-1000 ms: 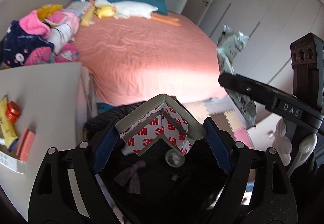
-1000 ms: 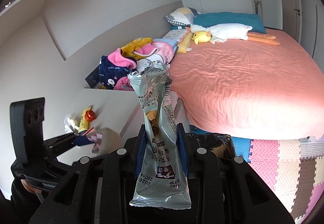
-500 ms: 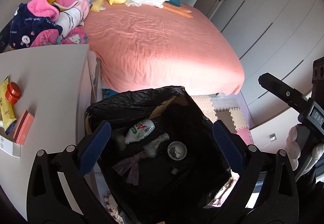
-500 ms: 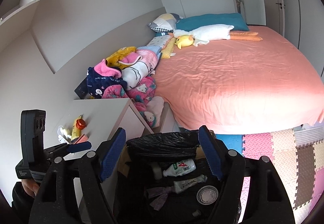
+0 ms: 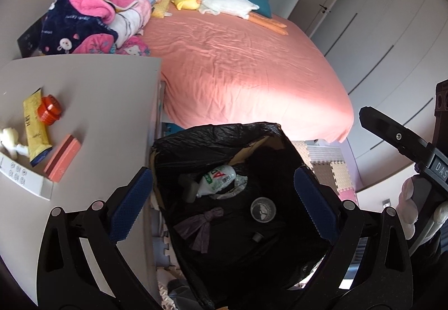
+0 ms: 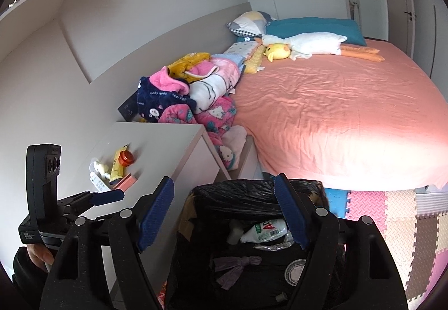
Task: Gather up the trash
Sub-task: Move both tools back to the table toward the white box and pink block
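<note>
The trash bin (image 5: 224,139), lined with a black bag, stands on the floor just beside the nightstand (image 5: 106,102) and at the foot of the bed's near side (image 5: 246,69). Both grippers hang above its mouth.

Left gripper (image 5: 224,198): fingers spread wide, released, nothing between the blue pads (image 5: 131,203). Right gripper (image 6: 226,214): fingers apart, released, nothing between them.

Contents of the bin, as seen from above: a white plastic bottle (image 5: 217,179) with green and red lettering lying on its side near the bin's nightstand side; a crumpled silvery wrapper (image 5: 238,185) touching the bottle; a purple ribbon bow (image 5: 200,226) below the bottle; a round clear lid or cup (image 5: 263,209) beside the bow, away from the nightstand; a small dark cap (image 5: 256,237) under it. A strip of brown cardboard (image 5: 246,153) shows under the bag at the bin's bed side.

On the nightstand, well apart from the bin: a yellow tube (image 5: 35,127) with a red cap (image 5: 49,109), a pink box (image 5: 63,161), a white box (image 5: 25,178).
</note>
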Demonstrator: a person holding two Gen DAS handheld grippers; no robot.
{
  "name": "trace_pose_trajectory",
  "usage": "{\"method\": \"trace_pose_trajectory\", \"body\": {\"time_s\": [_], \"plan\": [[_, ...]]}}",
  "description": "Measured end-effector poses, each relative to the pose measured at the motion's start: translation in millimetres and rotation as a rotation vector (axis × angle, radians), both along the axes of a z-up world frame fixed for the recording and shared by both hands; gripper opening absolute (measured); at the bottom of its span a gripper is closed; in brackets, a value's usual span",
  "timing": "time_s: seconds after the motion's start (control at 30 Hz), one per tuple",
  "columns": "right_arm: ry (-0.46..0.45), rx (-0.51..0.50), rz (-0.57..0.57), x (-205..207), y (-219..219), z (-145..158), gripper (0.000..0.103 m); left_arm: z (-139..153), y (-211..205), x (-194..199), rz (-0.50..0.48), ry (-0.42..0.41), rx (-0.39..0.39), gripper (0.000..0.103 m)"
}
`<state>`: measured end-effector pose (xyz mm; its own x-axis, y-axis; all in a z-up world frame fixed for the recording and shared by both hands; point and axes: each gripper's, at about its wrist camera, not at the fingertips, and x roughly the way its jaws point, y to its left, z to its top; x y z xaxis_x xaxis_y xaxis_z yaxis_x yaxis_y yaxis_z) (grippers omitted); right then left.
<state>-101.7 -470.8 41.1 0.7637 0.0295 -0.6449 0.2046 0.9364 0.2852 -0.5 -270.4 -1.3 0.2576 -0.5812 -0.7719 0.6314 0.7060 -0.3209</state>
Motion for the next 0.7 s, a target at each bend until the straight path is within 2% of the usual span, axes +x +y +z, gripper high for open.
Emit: {"method": "trace_pose_trajectory", "body": {"time_s": [0.7], "plan": [[0.044,-0.031,0.187,54.7,73.4,-12.8,0.075,-9.2,81.7,24.8,0.202,-0.018,0.018,0.097]]}}
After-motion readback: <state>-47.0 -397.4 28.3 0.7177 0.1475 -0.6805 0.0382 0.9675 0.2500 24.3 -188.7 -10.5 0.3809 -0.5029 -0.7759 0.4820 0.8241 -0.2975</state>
